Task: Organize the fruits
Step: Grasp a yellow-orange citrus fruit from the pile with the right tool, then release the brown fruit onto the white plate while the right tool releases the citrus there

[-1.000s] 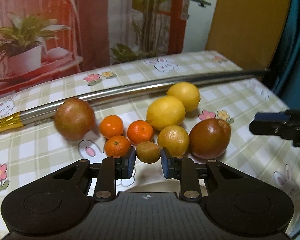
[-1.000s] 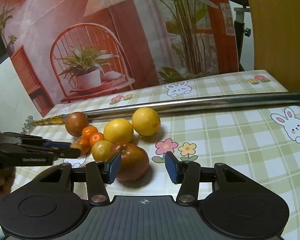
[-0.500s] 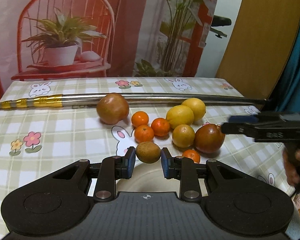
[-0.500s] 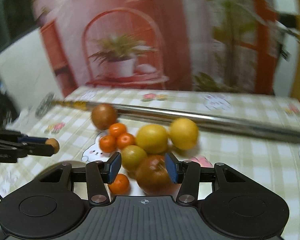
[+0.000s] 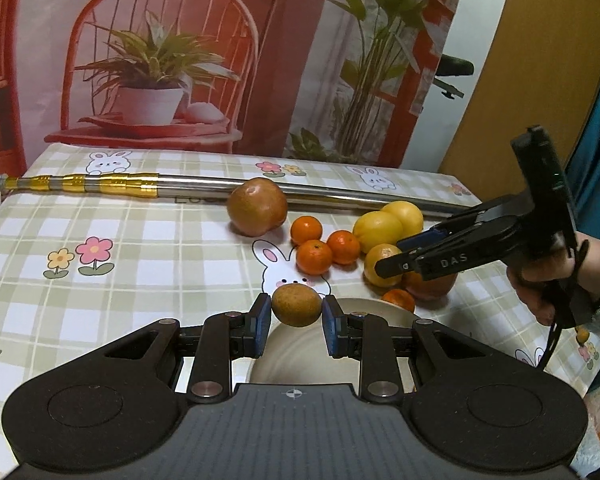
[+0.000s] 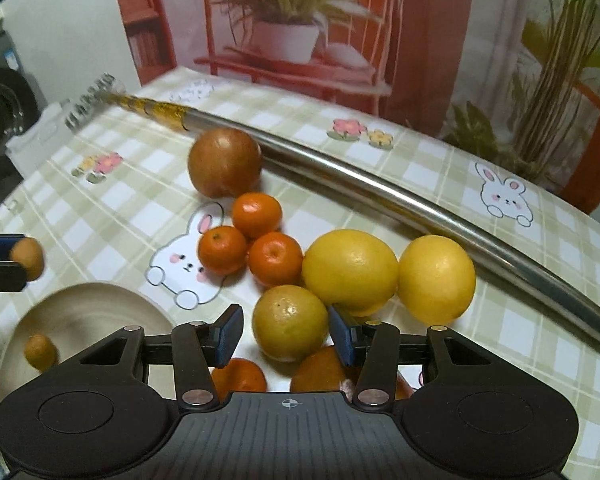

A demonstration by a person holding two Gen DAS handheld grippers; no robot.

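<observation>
Two tongs work over a bench (image 5: 148, 240) covered by a checked cloth printed with rabbits and flowers. The left tongs (image 5: 296, 322) are clenched on a small brownish-green fruit (image 5: 297, 305), gripped between the blue pads and held above the near edge of a cream plate (image 5: 364, 312); the right wrist view shows that same fruit (image 6: 28, 258) at its left border, lifted clear of the plate (image 6: 84, 312), where another small orange-yellow fruit (image 6: 40, 352) already lies. The right tongs (image 6: 286, 336) are spread wide, their pads on either side of a yellow-green citrus (image 6: 290, 322); the right pad sits at the fruit's flank, the left pad stands apart from it, and whether the right one actually touches is unclear. Behind that citrus lie two large yellow lemons (image 6: 350, 270) touching each other, and to their left three small mandarins (image 6: 256, 210) cluster together. A brown round fruit (image 6: 224, 162) rests against a long metal pole (image 6: 380, 188) with gold bands at its far end. Just beneath the right tongs, partly hidden, sit another mandarin (image 6: 236, 376) and a reddish fruit (image 6: 320, 368). In the left wrist view a hand (image 5: 540, 276) holds the right tongs over the fruit pile.
</observation>
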